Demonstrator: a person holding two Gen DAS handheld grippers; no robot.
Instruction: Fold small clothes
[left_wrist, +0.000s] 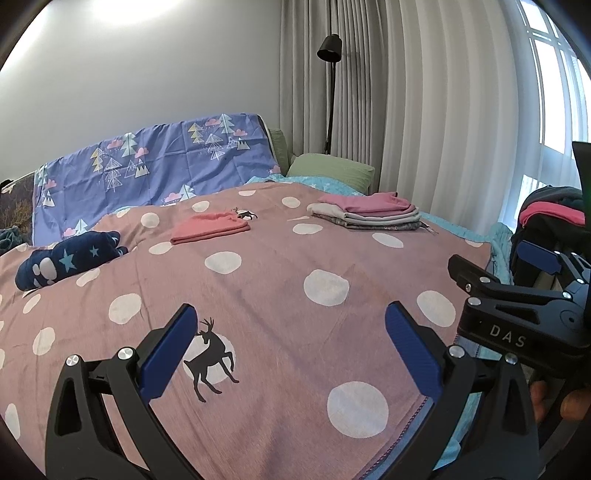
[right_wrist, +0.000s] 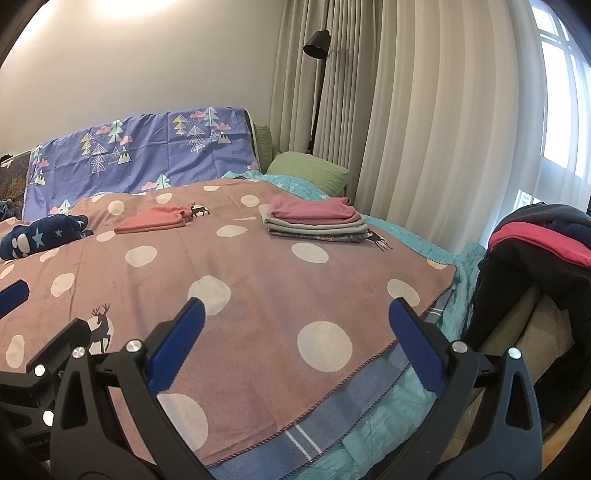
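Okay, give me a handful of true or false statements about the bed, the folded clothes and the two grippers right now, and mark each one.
1. Both grippers are open and hold nothing. True: the left gripper and right gripper have their jaws spread over the dotted blanket.
2. The folded stack has a pink garment on top. True.
3. The salmon folded piece lies on top of that stack. False: it lies by itself on the blanket, to the left of the stack.
4. The navy star-print item is neatly folded flat. False: it sits in a rumpled bundle.
5. Unfolded clothes are heaped to the right of the bed. True.
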